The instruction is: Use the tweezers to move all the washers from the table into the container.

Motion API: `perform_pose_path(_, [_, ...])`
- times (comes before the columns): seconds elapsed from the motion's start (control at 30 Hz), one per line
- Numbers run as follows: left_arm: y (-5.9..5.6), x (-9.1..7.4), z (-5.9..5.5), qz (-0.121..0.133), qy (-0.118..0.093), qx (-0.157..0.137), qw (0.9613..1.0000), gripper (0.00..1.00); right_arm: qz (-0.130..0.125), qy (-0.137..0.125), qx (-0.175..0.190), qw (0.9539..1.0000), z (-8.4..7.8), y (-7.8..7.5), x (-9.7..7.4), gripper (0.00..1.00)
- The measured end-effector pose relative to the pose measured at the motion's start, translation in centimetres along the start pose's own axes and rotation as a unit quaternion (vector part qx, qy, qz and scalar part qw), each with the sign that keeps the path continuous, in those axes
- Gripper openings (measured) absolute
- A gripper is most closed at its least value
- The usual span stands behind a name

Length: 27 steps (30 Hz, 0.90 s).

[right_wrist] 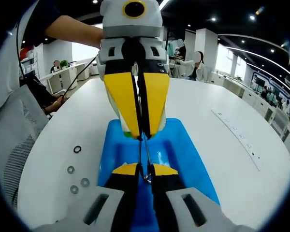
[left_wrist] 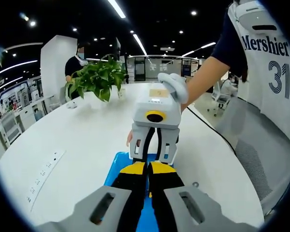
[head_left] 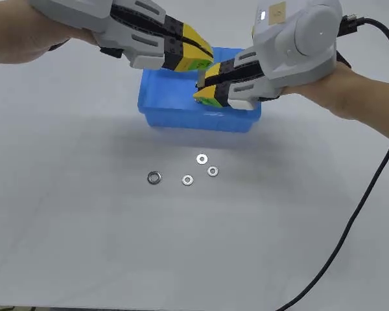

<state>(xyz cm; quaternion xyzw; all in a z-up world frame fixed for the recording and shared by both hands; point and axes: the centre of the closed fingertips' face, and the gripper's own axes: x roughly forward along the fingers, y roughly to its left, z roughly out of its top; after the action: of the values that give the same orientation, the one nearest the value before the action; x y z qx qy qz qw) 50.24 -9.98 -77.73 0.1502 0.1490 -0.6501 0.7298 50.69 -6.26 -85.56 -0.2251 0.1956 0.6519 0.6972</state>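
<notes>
- Left tongs [head_left: 207, 57] come in from the upper left over the tub, yellow tips nearly together. In the right gripper view they look pinched on the far end of the thin metal tweezers [right_wrist: 144, 150].
- Tweezers run straight between the two sets of tips, above the middle of the blue rectangular plastic container [head_left: 181, 120]. Whether a washer sits in their points, I cannot tell.
- Right tongs [head_left: 202, 89] meet them from the right, narrow as well, clamped on the near end of the tweezers.
- Down on the white table [head_left: 84, 227], just in front of the container: leftmost washer [head_left: 154, 177], middle washer [head_left: 187, 180], upper washer [head_left: 201, 159] and rightmost washer [head_left: 212, 171]. All four are outside, so most of the job looks undone.
- Risk now, as I read it: two grips on one slim tool. If one lets go before the other is firm, or they pull out of line, the tweezers could twist and drop into the tub.
- Further right, the black cable [head_left: 356, 220] trails across the table. A wide swing of the right hand could drag it.
- Washers lie flat and thin, so a slanted pinch could flick one away.
</notes>
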Motion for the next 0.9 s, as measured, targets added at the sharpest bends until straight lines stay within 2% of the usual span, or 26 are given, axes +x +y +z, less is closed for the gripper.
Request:
perform_pose_path(0.13, [-0.2, -0.2, 0.3, 0.001, 0.000, 0.002, 1.0000, 0.05, -0.002, 0.002, 0.000, 1.0000, 0.2, 0.2, -0.2, 0.12])
perform_pose_path(0.37, [-0.3, -0.9, 1.7, 0.005, -0.006, 0.015, 0.9999, 0.05, -0.011, -0.010, 0.001, 0.9999, 1.5, 0.2, -1.2, 0.13])
perform_pose_path(0.57, [-0.7, -1.3, 2.2, 0.006, -0.009, 0.022, 0.9997, 0.05, -0.015, -0.015, -0.006, 0.9998, 2.6, 0.9, -2.0, 0.13])
perform_pose_path(0.67, [-1.2, -1.5, 2.8, 0.006, -0.010, 0.028, 0.9995, 0.05, -0.016, -0.018, -0.010, 0.9997, 3.2, 1.4, -2.5, 0.13])
perform_pose_path(0.9, [-3.6, -1.9, 5.0, 0.001, -0.015, 0.043, 0.9990, 0.05, -0.014, -0.023, -0.022, 0.9994, 4.4, 3.2, -3.8, 0.13])
